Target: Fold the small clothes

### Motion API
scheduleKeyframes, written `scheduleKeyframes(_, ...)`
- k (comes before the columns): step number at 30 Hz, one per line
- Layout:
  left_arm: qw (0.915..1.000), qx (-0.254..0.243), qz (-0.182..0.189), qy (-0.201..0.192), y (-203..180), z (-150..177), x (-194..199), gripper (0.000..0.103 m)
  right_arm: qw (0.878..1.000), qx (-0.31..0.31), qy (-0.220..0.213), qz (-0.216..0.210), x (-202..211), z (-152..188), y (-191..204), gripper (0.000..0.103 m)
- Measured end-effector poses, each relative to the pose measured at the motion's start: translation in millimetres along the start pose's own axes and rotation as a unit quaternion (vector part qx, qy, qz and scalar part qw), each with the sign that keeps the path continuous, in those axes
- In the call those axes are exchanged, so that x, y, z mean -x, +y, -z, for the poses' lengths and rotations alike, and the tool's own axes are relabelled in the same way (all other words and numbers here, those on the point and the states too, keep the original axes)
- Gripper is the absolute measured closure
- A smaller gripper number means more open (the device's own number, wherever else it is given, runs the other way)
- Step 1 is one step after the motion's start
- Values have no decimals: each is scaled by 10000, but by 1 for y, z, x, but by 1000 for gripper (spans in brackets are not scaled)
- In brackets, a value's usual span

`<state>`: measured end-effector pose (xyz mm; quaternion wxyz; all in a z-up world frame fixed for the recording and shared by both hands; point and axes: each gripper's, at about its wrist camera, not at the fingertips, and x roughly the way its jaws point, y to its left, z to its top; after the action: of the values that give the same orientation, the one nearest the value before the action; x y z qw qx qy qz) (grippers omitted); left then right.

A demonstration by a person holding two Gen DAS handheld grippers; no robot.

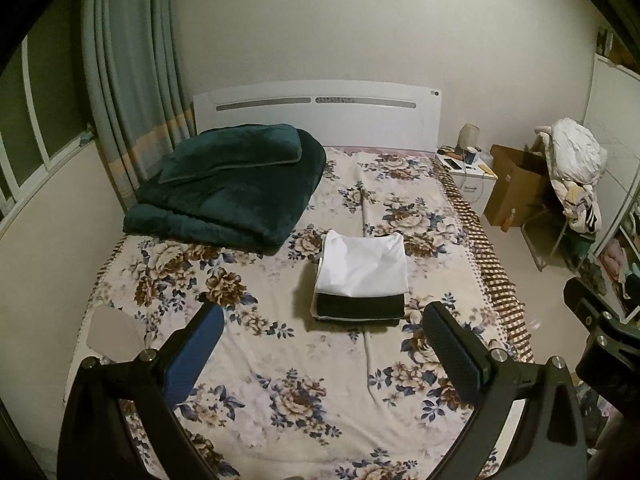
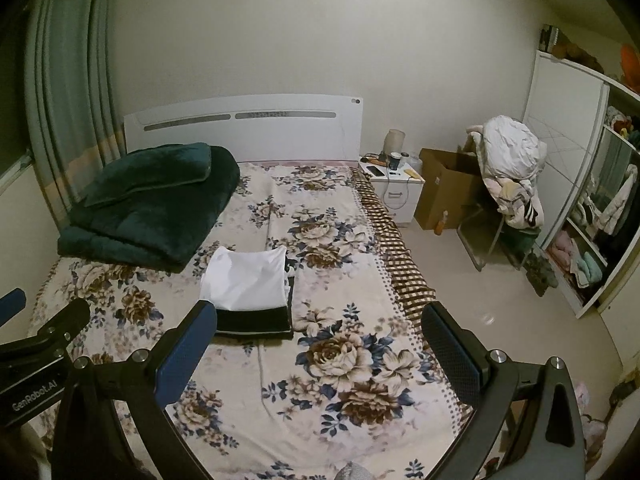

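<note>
A folded white garment (image 1: 362,266) lies on top of a folded dark garment (image 1: 358,307), stacked in the middle of the floral bed sheet (image 1: 256,364). The stack shows in the right wrist view too, white piece (image 2: 246,278) over dark piece (image 2: 254,322). My left gripper (image 1: 322,322) is open and empty, held above the bed just short of the stack. My right gripper (image 2: 318,322) is open and empty, to the right of the stack; its left fingertip (image 2: 202,316) overlaps the stack's near left corner in view.
A folded dark green blanket with a pillow (image 1: 228,192) lies at the head of the bed on the left. A white nightstand (image 2: 394,184), a cardboard box (image 2: 444,192), a chair piled with clothes (image 2: 508,172) and an open wardrobe (image 2: 592,216) stand to the right.
</note>
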<state>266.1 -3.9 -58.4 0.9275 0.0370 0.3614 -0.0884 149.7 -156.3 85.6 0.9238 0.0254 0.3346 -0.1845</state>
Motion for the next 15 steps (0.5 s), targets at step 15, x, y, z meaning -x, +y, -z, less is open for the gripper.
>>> scheduleKeyframes(15,9999,36,-51,-100,0,3,17,0,9999,139,34,-81,-2,-1,1,0)
